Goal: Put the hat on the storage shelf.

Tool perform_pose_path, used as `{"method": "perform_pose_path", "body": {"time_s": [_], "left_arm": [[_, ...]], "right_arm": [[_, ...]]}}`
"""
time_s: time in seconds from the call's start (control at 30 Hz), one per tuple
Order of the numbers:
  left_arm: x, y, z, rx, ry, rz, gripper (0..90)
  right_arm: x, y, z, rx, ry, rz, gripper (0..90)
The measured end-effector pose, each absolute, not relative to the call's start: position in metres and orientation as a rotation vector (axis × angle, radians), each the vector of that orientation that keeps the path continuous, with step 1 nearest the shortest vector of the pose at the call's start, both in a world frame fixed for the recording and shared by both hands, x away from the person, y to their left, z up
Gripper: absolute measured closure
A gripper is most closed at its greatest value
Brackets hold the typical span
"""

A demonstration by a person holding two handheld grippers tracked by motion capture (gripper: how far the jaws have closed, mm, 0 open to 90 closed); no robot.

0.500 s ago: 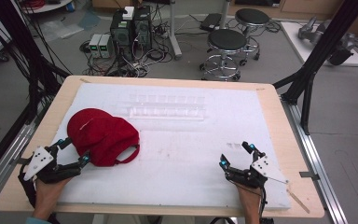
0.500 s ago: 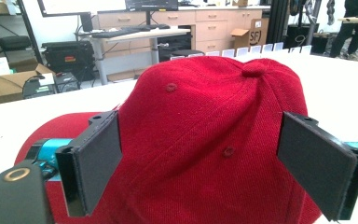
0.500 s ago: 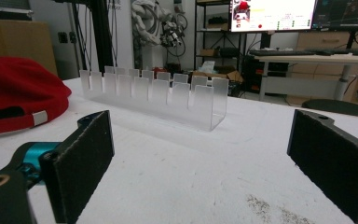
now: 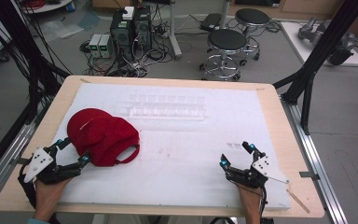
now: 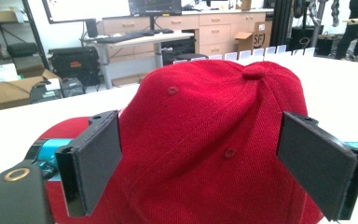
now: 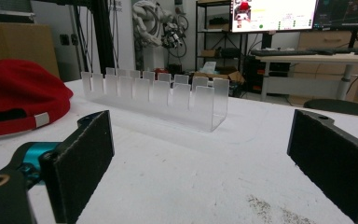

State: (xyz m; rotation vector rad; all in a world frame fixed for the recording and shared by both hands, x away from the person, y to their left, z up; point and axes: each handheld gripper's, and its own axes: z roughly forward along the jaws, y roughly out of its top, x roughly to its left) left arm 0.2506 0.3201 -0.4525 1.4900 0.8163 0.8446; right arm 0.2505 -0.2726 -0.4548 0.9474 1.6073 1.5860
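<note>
A red baseball cap lies on the white foam mat at the left, its strap loop toward the centre. My left gripper is open at the cap's near-left edge, one jaw on each side of the cap's rim. In the left gripper view the cap sits between the two black pads, which do not press it. My right gripper rests open on the mat at the near right, nothing between its jaws. The right gripper view shows the cap off to the left.
A clear plastic slotted rack stands across the mat's far middle, also in the right gripper view as a rack. Black frame posts flank the wooden table. Stools and electronics sit on the floor beyond.
The left gripper has crept slightly toward the cap. The right gripper and the cap look unmoved.
</note>
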Motion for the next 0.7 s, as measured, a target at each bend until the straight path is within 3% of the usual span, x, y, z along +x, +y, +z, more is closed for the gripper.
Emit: {"method": "perform_pose_path", "body": {"time_s": [0.7], "left_arm": [[0.2557, 0.3161, -0.4457, 1.593, 0.824, 0.802, 14.6]], "right_arm": [[0.2506, -0.2722, -0.4545, 0.959, 1.612, 1.584, 6.1]]}}
